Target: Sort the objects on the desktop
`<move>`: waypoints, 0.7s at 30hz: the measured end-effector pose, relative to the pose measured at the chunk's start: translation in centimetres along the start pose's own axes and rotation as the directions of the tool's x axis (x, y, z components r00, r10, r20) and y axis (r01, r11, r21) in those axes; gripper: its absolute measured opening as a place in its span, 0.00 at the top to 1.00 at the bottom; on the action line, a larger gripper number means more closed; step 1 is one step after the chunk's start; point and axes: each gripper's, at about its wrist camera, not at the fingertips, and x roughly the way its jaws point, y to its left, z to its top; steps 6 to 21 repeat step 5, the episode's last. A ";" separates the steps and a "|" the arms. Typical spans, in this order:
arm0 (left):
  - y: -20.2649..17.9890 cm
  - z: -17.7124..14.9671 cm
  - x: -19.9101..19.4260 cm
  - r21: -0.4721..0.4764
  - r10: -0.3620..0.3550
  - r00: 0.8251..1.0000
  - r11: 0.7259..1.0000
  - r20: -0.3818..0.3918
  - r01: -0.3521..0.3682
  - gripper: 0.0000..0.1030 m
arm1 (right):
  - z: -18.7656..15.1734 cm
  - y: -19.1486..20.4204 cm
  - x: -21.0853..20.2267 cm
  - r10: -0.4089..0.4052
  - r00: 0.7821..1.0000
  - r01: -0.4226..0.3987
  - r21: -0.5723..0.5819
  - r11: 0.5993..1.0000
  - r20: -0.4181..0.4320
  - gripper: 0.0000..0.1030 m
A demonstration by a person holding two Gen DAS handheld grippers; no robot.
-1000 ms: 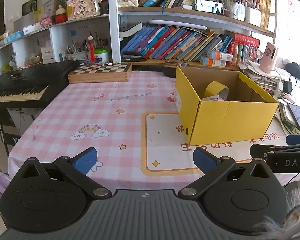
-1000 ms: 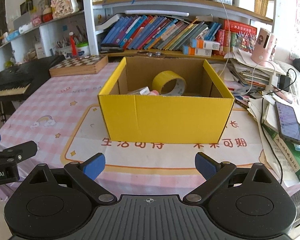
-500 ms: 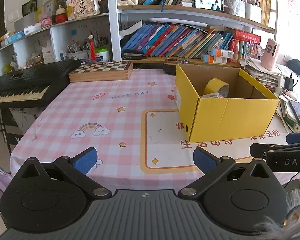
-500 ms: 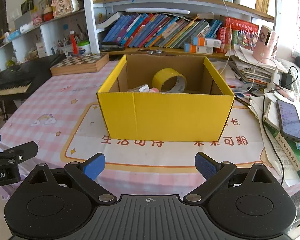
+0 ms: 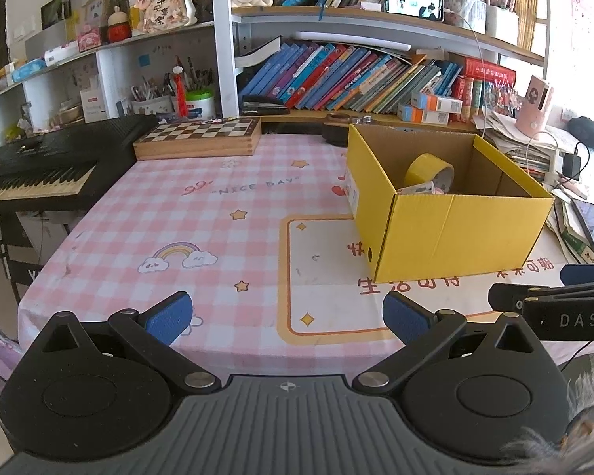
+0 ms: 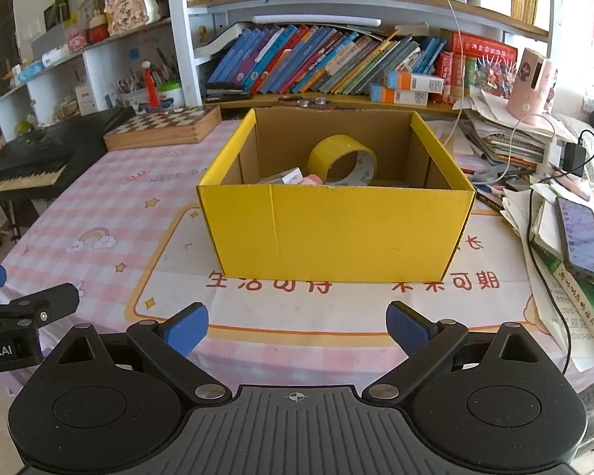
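Observation:
A yellow cardboard box [image 6: 336, 233] stands open on the pink checked tablecloth; it also shows in the left wrist view [image 5: 455, 229]. Inside lie a yellow tape roll [image 6: 342, 158], a small white packet [image 6: 285, 177] and something pink [image 6: 312, 179]. The tape roll also shows in the left wrist view [image 5: 429, 170]. My left gripper [image 5: 287, 314] is open and empty at the table's near edge, left of the box. My right gripper [image 6: 297, 326] is open and empty, in front of the box.
A wooden chessboard box [image 5: 198, 140] and a black keyboard [image 5: 39, 166] lie at the far left. Piled papers, cables and a phone [image 6: 582, 237] crowd the right edge. Bookshelves [image 6: 328, 59] stand behind the table.
Both grippers have drawn back slightly from the box and risen a little; both stay open and empty. Nothing on the table has moved.

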 end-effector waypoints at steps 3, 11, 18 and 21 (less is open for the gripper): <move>-0.1 0.1 0.1 0.000 0.003 1.000 1.000 -0.005 -0.003 0.00 | 0.1 -0.2 0.2 0.000 1.000 0.000 0.004 1.000 -0.006 0.05; -0.3 0.1 0.2 0.003 0.007 1.000 1.000 -0.007 -0.007 0.00 | 0.1 -0.3 0.4 0.004 1.000 -0.004 0.005 1.000 -0.010 0.05; -0.3 0.1 0.2 0.003 0.007 1.000 1.000 -0.007 -0.007 0.00 | 0.1 -0.3 0.4 0.004 1.000 -0.004 0.005 1.000 -0.010 0.05; -0.3 0.1 0.2 0.003 0.007 1.000 1.000 -0.007 -0.007 0.00 | 0.1 -0.3 0.4 0.004 1.000 -0.004 0.005 1.000 -0.010 0.05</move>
